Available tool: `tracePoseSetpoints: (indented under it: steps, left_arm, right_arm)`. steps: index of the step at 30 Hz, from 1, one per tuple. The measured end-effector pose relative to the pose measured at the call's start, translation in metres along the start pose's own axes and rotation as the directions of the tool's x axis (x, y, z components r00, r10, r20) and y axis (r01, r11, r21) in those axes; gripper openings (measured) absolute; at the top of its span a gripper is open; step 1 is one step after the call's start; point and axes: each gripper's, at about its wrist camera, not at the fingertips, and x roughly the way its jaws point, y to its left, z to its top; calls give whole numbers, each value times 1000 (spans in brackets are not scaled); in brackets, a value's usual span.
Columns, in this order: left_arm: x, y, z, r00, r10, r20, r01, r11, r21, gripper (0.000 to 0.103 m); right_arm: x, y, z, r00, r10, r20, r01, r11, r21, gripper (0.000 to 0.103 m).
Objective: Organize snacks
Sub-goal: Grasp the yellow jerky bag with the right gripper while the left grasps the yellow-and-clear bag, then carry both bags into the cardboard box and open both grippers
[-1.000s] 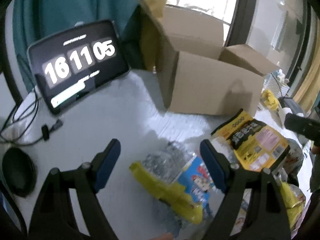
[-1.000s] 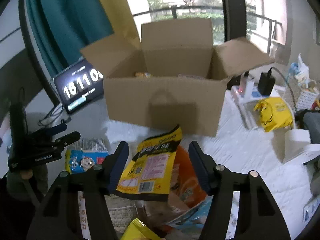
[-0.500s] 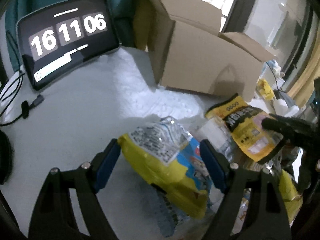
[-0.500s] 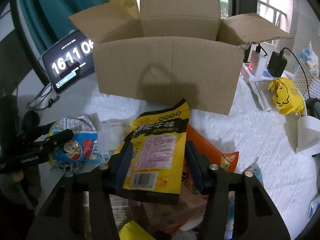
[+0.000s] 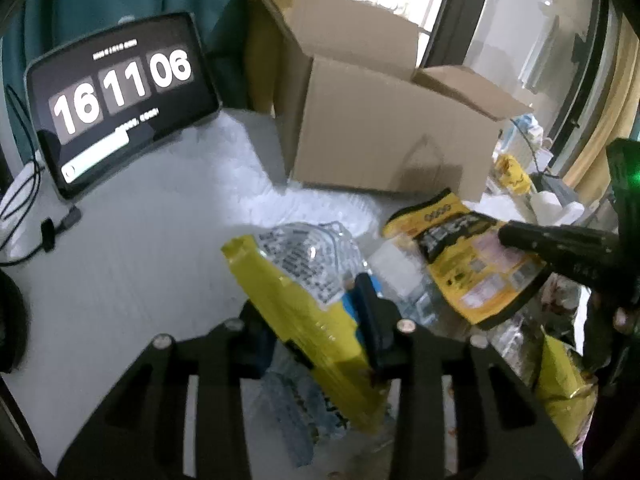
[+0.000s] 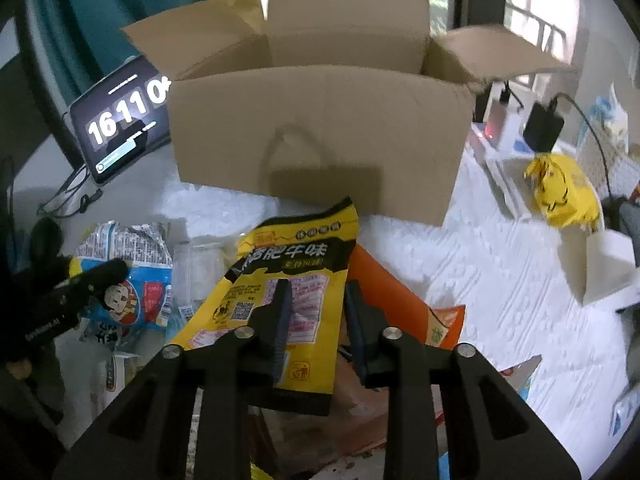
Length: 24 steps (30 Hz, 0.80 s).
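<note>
Open brown cardboard box (image 6: 316, 136) standing on white quilted tabletop (image 6: 496, 280), flaps spread outward. Just in front of box, a heap of snack packets.

Left gripper (image 5: 316, 312), black with blue pads, jaws closing and already clamped on yellow-and-blue crinkly snack bag (image 5: 304, 300) with a printed silver top, in front of box's left corner; the bag stands tilted between the pads, its upper end toward the box.

Right gripper (image 6: 316, 320), jaws closing, pressed onto flat yellow-and-black foil snack pouch (image 6: 288, 292) with a pink label panel, in front of box's middle; pouch's top edge pointing at box's front wall, not touching it. Under the pouch, an orange packet (image 6: 396, 296), plus clear plastic wrappers toward the left.

Left of box, leaning black tablet (image 5: 120, 100) showing white clock digits, cables beside it. Right of box, crumpled yellow bag (image 6: 564, 188) and black charger (image 6: 542, 122), well apart from the heap.
</note>
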Motion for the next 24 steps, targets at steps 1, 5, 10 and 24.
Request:
tracePoseSetpoints:
  steps: [1,5,10,24]
  left_arm:
    - [-3,-1,1,1000,1,7,-1,1000,2,36]
    - [-17,0,6,999,10,36,-11,1000,7,33]
    - [-35,0,14,997,23,78,-24,1000,11,32]
    - [-70,-19,48,982,38,187,-53,996,75,32]
  right_arm:
    - [-2,2,0,1000,-2,7,2,1000,-14,12]
    - [-17,9,1,999,-5,53,7,999,-50,8]
    - [-47,15,9,991,2,134,9,997,-76,6]
    - [-105,11,32,958,-2,288,36,993,-113,2]
